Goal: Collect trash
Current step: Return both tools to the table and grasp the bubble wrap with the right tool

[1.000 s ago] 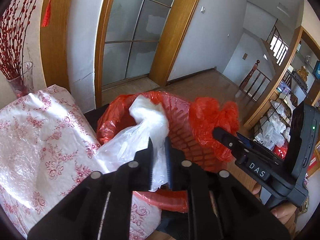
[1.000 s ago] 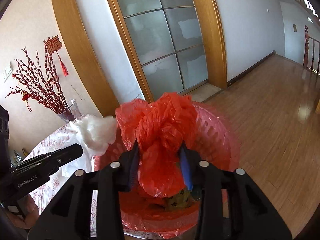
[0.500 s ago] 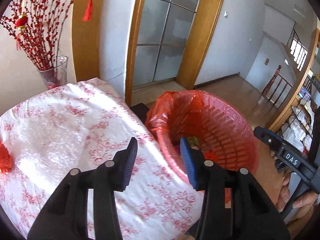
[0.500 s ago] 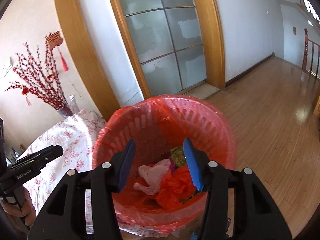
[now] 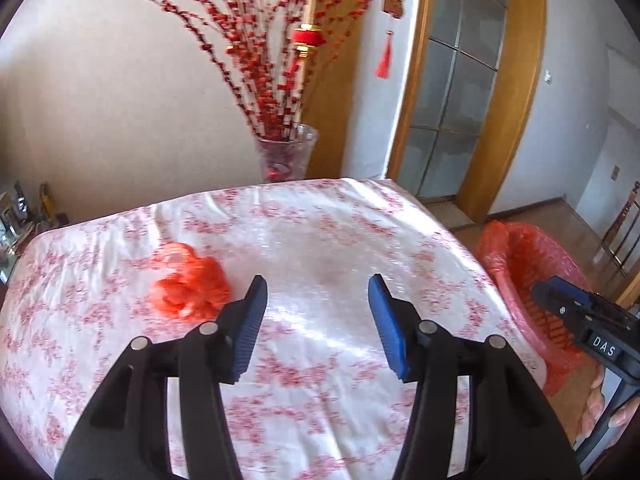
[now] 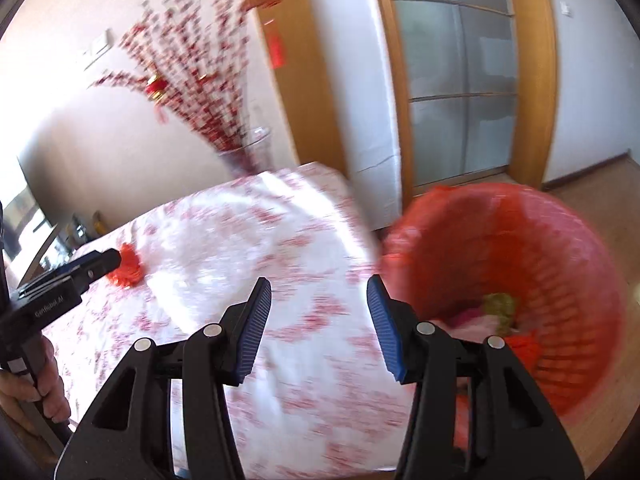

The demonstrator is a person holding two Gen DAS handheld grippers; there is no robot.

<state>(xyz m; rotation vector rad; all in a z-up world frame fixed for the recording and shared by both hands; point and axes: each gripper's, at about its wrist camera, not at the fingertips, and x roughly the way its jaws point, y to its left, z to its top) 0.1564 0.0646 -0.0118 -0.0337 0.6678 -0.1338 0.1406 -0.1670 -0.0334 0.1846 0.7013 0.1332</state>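
A crumpled red plastic bag (image 5: 188, 286) lies on the floral tablecloth (image 5: 320, 240), left of my left gripper (image 5: 316, 292), which is open and empty above the table. The bag also shows in the right wrist view (image 6: 128, 266), far left. The red-lined trash basket (image 6: 560, 248) stands beside the table's right edge with white, red and green trash inside; it also shows in the left wrist view (image 5: 532, 256). My right gripper (image 6: 318, 292) is open and empty over the table edge, left of the basket.
A glass vase (image 5: 286, 156) of red branches stands at the table's far edge by the wall. A glass door with a wooden frame (image 5: 460, 92) is behind the basket. Wooden floor (image 6: 600, 196) lies to the right.
Both grippers let their bags fall into the basket, opened wide, and swung left from the basket to the table. The red bag on the table has come into view.
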